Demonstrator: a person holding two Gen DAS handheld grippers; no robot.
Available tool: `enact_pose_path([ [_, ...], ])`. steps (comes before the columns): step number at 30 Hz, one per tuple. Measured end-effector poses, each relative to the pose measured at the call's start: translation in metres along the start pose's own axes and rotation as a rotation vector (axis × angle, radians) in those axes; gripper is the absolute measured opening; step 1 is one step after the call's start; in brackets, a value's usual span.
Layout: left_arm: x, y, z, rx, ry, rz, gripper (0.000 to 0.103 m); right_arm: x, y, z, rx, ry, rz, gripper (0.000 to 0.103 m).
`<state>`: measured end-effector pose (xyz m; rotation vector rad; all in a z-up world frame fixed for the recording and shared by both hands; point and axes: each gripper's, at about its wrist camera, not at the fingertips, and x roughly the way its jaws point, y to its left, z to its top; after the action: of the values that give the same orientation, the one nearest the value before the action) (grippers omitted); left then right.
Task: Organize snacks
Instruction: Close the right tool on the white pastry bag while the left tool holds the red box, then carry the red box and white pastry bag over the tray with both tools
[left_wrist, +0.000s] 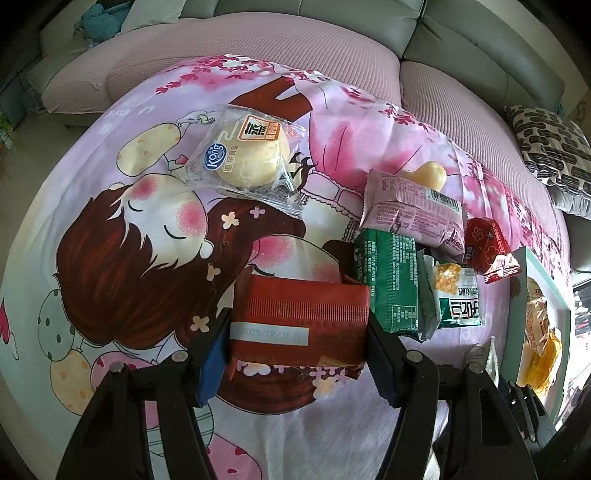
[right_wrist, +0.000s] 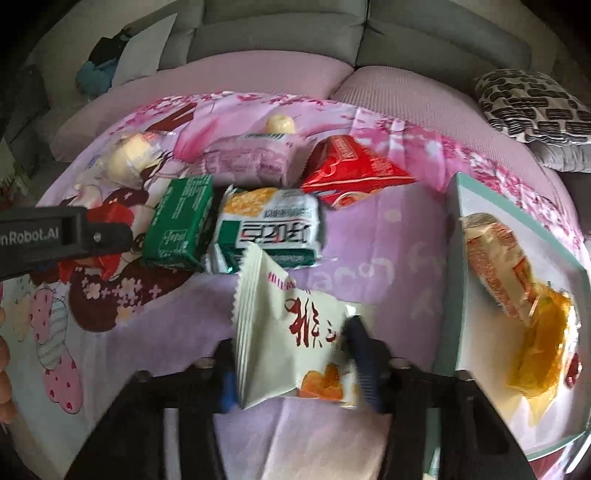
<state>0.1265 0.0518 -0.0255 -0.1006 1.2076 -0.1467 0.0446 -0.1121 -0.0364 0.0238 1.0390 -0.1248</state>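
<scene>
Beyond the left gripper (left_wrist: 295, 328) lie a green packet (left_wrist: 391, 284) and a clear-wrapped bun (left_wrist: 247, 155); its jaws clamp a dark red packet (left_wrist: 299, 325). The right gripper (right_wrist: 291, 354) grasps a white pouch (right_wrist: 291, 332), tray (right_wrist: 458, 266) rightward.

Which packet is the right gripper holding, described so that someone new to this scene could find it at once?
Start at the mint-rimmed white tray on the pink cartoon cloth. Just beside its near corner, the right gripper pinches a white packet. It alone carries red brush lettering, an orange snack picture at its lower corner and a zigzag sealed edge; the green packet and the green-and-white packet lie farther off.
</scene>
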Motion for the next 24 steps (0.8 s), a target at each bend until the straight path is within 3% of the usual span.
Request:
enact_pose_path([
  [4, -0.001, 0.000, 0.000, 0.005, -0.004, 0.000, 0.068, -0.005, -0.008, 0.002, 0.039, -0.015, 0.006, 0.038],
  [6, -0.003, -0.001, 0.001, 0.009, -0.009, 0.000, 0.068, -0.011, -0.012, 0.003, 0.048, -0.034, -0.003, 0.026],
  [9, -0.005, -0.002, 0.001, 0.016, -0.017, 0.003, 0.068, -0.017, -0.019, 0.004, 0.079, -0.057, 0.000, 0.022],
  [18, -0.026, -0.013, 0.001, 0.048, -0.072, 0.022, 0.068, -0.038, -0.032, 0.006, 0.126, -0.117, 0.026, 0.020],
  [24, -0.052, -0.033, -0.001, 0.084, -0.147, -0.004, 0.068, -0.067, -0.048, 0.007, 0.171, -0.193, 0.045, 0.020],
])
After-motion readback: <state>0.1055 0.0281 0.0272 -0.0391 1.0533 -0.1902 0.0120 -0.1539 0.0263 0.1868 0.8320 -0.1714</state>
